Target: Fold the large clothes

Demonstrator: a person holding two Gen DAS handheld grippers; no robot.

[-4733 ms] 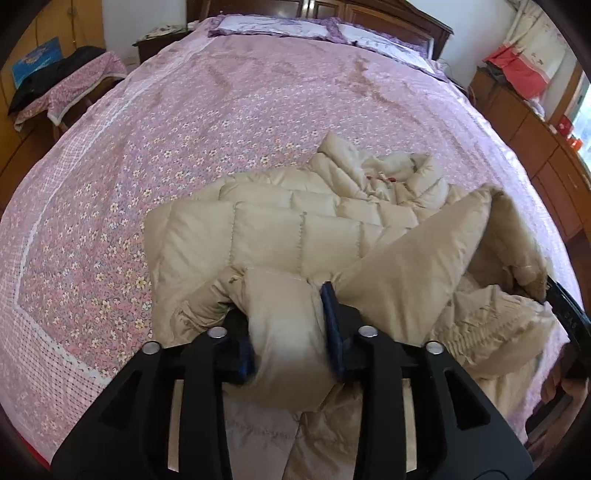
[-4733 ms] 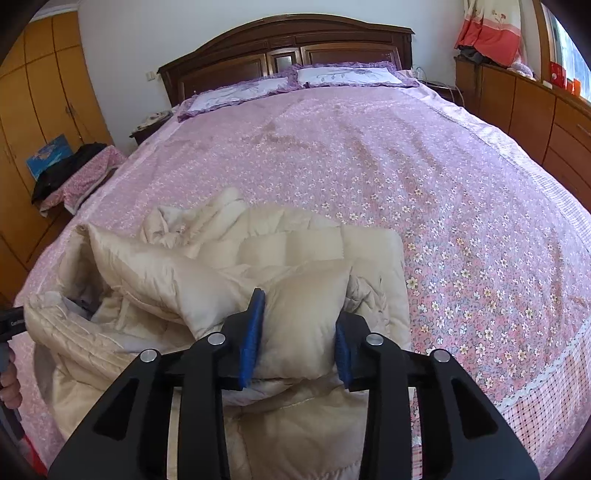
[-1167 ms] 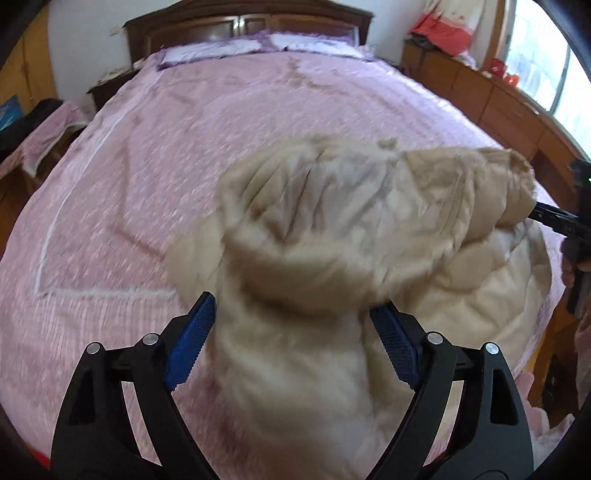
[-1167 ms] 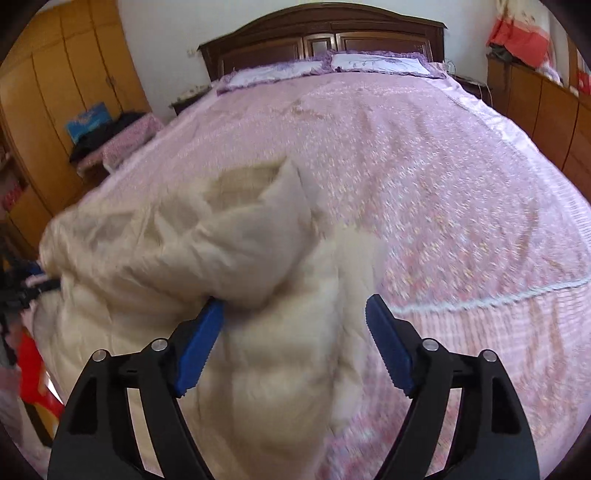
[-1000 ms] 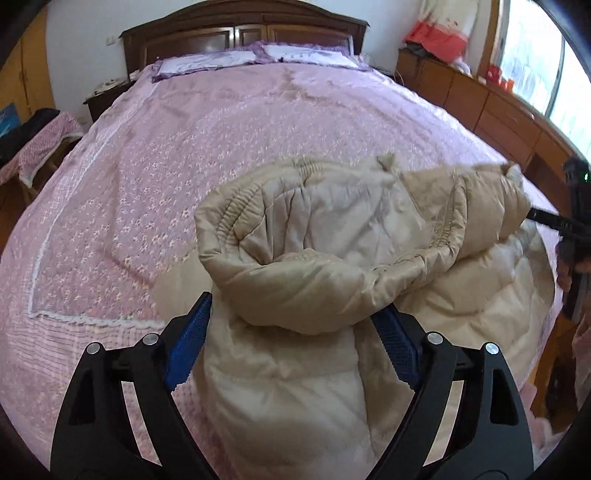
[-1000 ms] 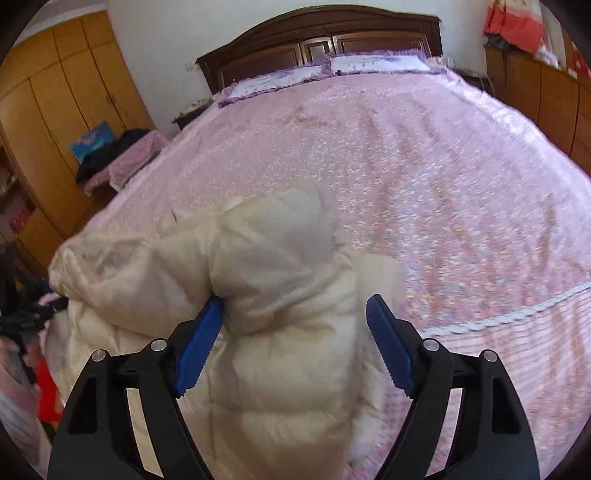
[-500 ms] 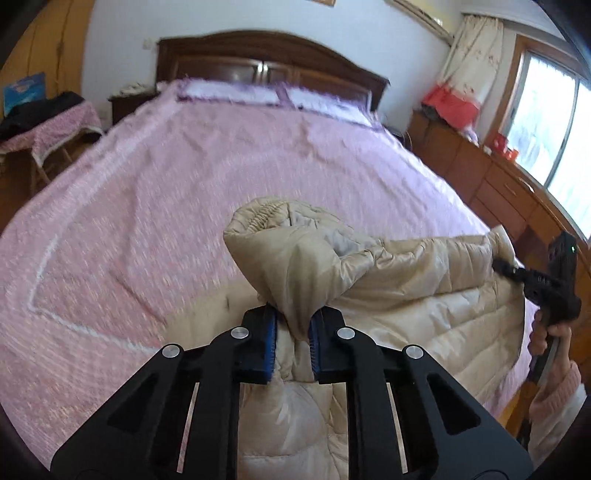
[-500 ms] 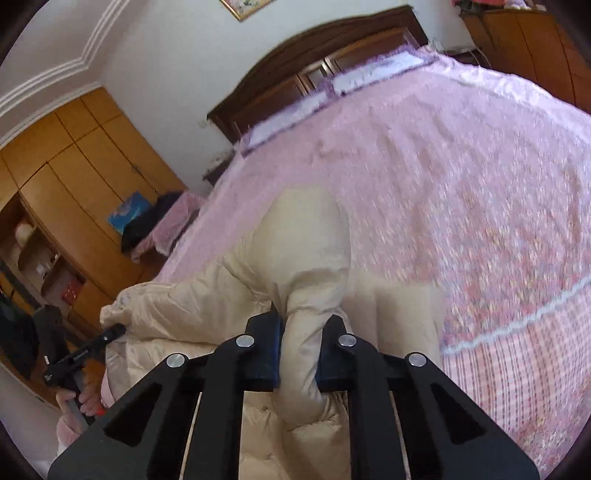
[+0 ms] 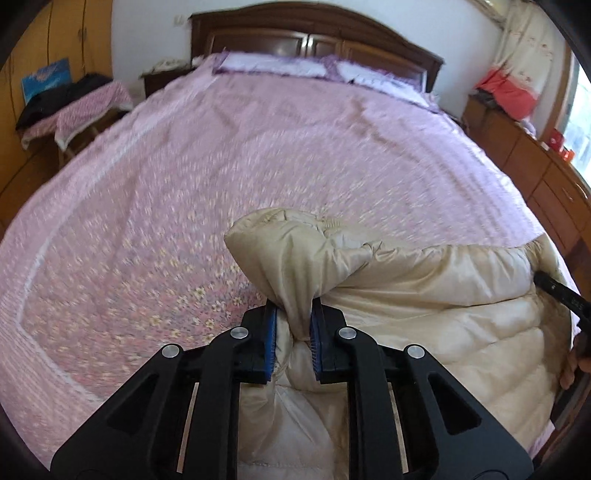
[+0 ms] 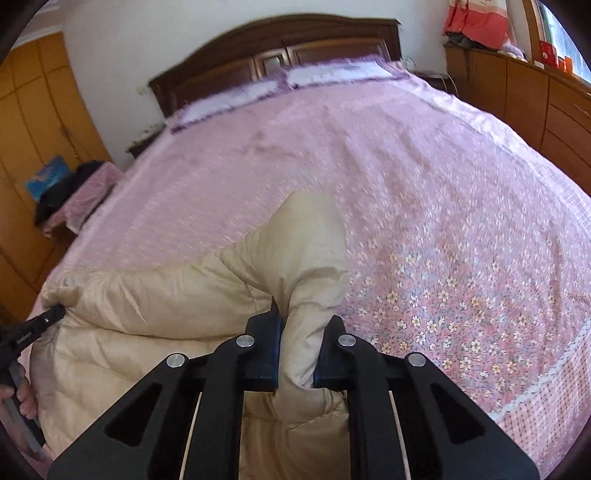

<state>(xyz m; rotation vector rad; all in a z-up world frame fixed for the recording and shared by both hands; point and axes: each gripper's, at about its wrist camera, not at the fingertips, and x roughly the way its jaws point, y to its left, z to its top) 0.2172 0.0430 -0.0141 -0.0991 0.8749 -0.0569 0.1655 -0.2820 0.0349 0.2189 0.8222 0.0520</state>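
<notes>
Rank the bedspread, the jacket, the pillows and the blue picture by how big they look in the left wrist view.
1. Bedspread
2. Jacket, enlarged by closeness to the camera
3. Pillows, far off
4. Blue picture, smallest, also distant

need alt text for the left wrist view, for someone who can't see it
The left gripper is shut on a bunched fold of a beige puffer jacket, held up over the near end of a bed with a pink floral bedspread. The right gripper holds the jacket's far side at the frame's right edge; a dark wooden headboard stands behind.
</notes>
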